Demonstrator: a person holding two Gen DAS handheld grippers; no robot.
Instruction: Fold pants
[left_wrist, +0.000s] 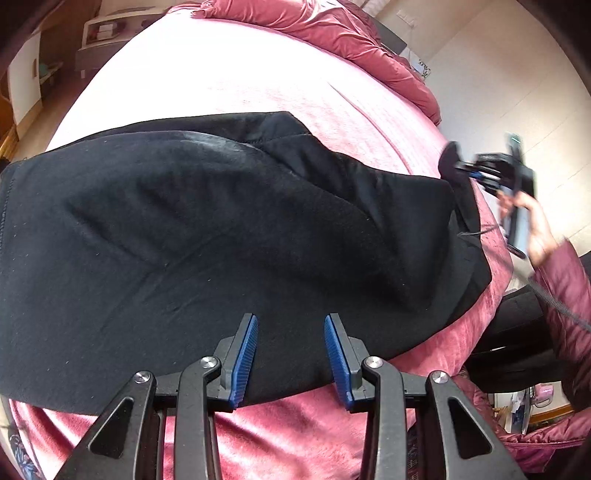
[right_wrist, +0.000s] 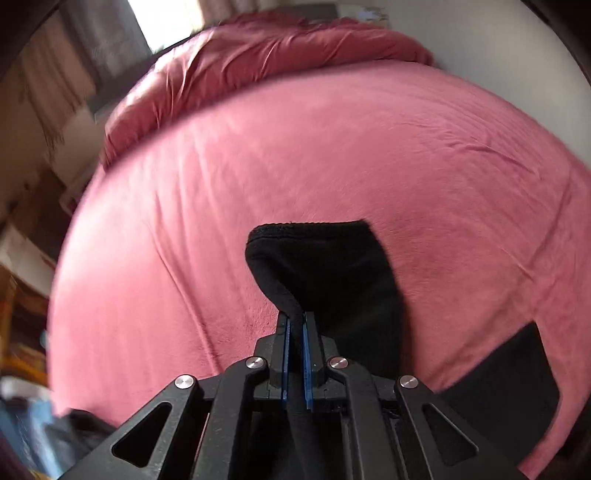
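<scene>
Black pants (left_wrist: 221, 229) lie spread across a pink bed cover (left_wrist: 258, 81) in the left wrist view. My left gripper (left_wrist: 291, 321) is open and empty, its blue pads just above the near edge of the pants. My right gripper (right_wrist: 295, 317) is shut on a lifted end of the black pants (right_wrist: 317, 266), which hangs folded above the cover. It also shows in the left wrist view (left_wrist: 461, 166) at the right end of the pants, holding fabric up, blurred by motion.
A crumpled pink duvet (left_wrist: 332, 29) lies along the far side of the bed. A white cabinet (left_wrist: 103, 33) stands at the far left. The bed's edge and floor clutter (left_wrist: 524, 402) are at the lower right. A window (right_wrist: 162, 22) is beyond the bed.
</scene>
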